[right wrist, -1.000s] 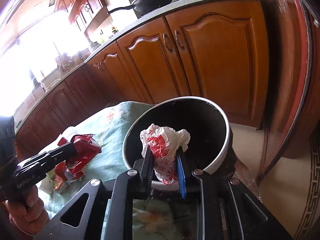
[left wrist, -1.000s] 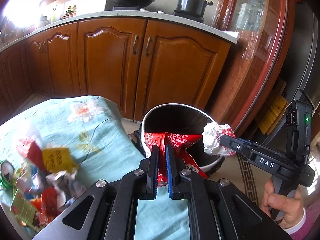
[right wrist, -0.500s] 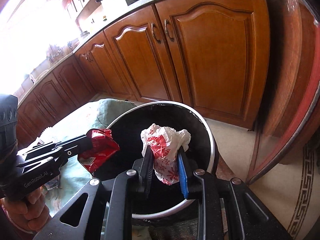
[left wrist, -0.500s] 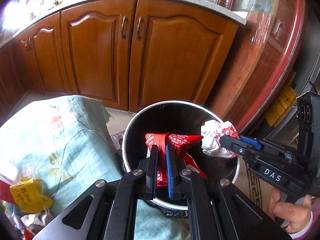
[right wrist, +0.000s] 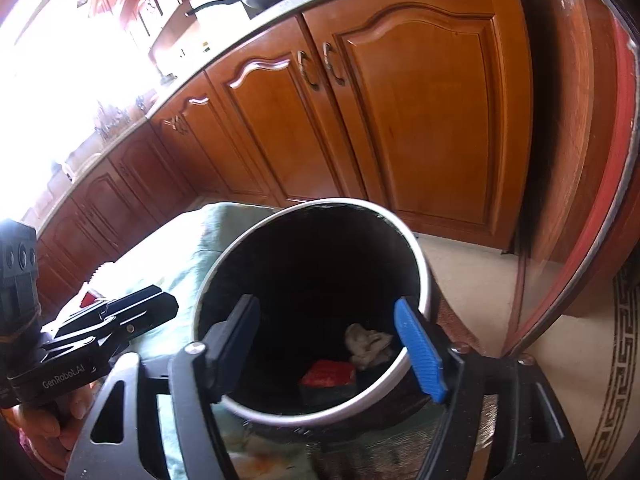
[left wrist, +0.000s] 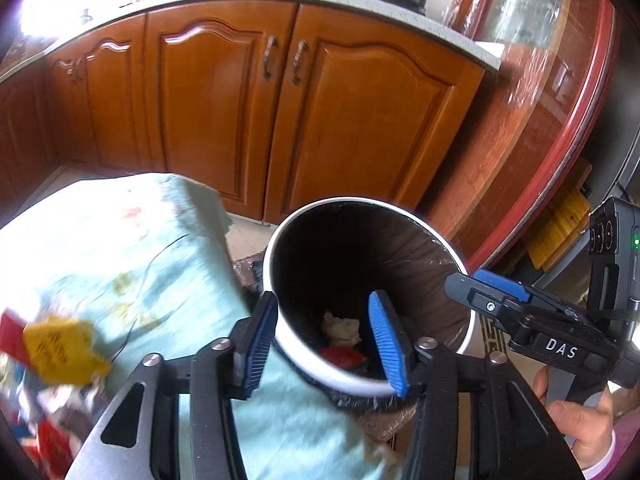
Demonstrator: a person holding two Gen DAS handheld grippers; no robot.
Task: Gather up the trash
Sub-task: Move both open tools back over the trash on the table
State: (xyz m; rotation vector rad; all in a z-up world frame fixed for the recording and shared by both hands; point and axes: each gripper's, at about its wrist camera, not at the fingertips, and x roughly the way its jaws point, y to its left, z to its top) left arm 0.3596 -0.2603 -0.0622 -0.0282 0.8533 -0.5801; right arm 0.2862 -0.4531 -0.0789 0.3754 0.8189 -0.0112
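Nearest to us, both tongs hang over the mouth of the trash bin [left wrist: 280, 332] with nothing between their blue pads. The left tongs [left wrist: 324, 344] a second ago pinched a red snack wrapper; their jaws are now opening and stand about half spread. The right tongs [right wrist: 340, 340], which held a crumpled white-and-red bag, are also opening, and wider.

Below them, we find both items lying at the bottom of the bin: the red wrapper [right wrist: 328, 372] and the crumpled white bag [right wrist: 368, 344] just beside it. We judge this drop complete.

Further left, on the desk under its pale green floral cloth [left wrist: 120, 248], litter remains: a yellow packet [left wrist: 60, 348] and other scraps, blurred. We judge the collection unfinished. Wooden cabinets [left wrist: 320, 120] stand behind.
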